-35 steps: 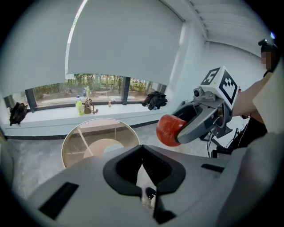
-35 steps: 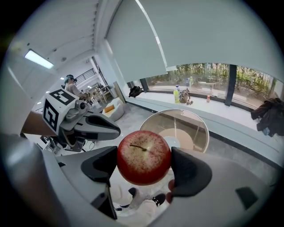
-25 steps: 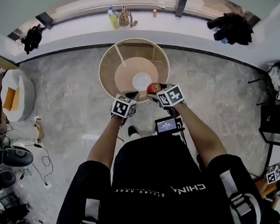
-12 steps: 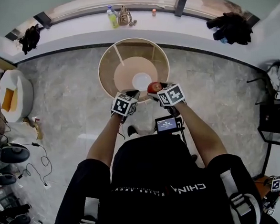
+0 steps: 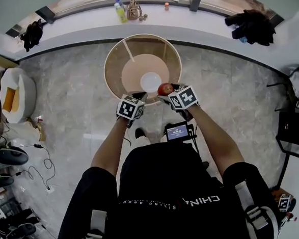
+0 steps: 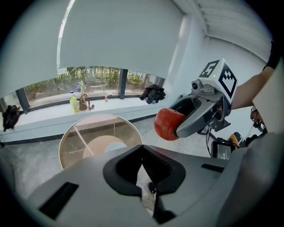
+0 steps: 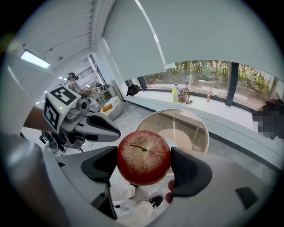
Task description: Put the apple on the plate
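Observation:
My right gripper is shut on a red apple, stem side toward the camera. In the head view the apple hangs over the near rim of a round glass table. A white plate lies at the table's middle, just beyond the apple. The plate peeks out behind the apple in the right gripper view. My left gripper is shut with nothing in it, beside the apple on the left. From the left gripper view, the apple shows at the right and the plate lies ahead.
A long window sill carries a green bottle and small items. Dark clothing lies on the sill at the right. A white armchair and cables are on the floor at the left. A small screen hangs at my chest.
Both grippers have edged slightly forward toward the table, the apple still held in the right one. The left gripper stays shut.

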A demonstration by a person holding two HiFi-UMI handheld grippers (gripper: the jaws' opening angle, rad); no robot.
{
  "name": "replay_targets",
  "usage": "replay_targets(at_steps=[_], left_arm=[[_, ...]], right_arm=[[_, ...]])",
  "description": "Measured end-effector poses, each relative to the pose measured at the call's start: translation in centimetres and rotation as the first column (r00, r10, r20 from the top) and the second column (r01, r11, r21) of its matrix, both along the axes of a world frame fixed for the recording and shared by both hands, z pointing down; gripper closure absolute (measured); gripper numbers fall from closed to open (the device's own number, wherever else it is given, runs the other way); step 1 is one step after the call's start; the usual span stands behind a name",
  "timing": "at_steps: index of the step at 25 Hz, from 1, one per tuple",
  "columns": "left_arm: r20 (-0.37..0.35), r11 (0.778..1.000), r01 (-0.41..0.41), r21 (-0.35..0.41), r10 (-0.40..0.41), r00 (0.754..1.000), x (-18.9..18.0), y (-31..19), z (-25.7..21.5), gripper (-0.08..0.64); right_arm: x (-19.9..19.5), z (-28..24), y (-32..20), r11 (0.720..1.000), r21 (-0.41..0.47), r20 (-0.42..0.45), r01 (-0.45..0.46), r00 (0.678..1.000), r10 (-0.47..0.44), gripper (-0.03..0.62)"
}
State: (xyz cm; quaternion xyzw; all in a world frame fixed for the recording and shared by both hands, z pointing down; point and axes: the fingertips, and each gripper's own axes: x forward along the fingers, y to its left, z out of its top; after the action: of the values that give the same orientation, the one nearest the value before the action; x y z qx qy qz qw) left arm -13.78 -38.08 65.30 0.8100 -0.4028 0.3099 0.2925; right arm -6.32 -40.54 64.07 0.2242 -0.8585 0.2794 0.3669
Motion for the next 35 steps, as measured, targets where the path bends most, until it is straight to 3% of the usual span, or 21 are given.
replay_targets(at_steps=[5,9,13,19,25,31,35], left_arm=[[0.019,0.999,0.045,-0.013,-0.045,0.999,0.3,-2.0,1.6,0.543],[-0.005,0.998,0.047,-0.048,-0.048,0.999,-0.1,-3.8,4.6,0.543],[-0.007,0.998,0.034,-0.055,-0.035,0.999,-1.1,-7.1,10.3,0.543],[0.023,0.998,0.049,-0.044,-0.048,0.999,-5.5,-13.0,21.5,0.543],[0.007,0.993,0.08,-0.088,-0.08,0.997,-8.1,-13.8,29.3,0.543],[-0.001,0.988,0.088,-0.128,-0.089,0.996,-8.9,-12.2,31.8,0.543],[-0.007,0.988,0.071,-0.139,-0.072,0.997,-8.5,-12.0,31.7,0.543]], right_arm=[[0.9,3.3,-2.3,0.998,0.024,-0.074,0.055,0.996,-0.054,0.196],[-0.9,6.5,-4.6,0.999,0.026,-0.106,0.045,0.994,-0.042,0.196],[-3.9,12.9,-7.9,0.997,0.064,-0.161,0.048,0.986,-0.037,0.196],[-9.1,26.0,-13.1,0.995,0.089,-0.191,0.046,0.981,-0.029,0.196],[-11.5,35.3,-15.2,0.997,0.065,-0.222,0.032,0.975,-0.016,0.196],[-13.0,37.4,-15.8,0.992,0.122,-0.227,0.042,0.974,-0.014,0.195],[-12.7,37.6,-14.9,0.991,0.107,-0.227,0.077,0.972,-0.051,0.195]])
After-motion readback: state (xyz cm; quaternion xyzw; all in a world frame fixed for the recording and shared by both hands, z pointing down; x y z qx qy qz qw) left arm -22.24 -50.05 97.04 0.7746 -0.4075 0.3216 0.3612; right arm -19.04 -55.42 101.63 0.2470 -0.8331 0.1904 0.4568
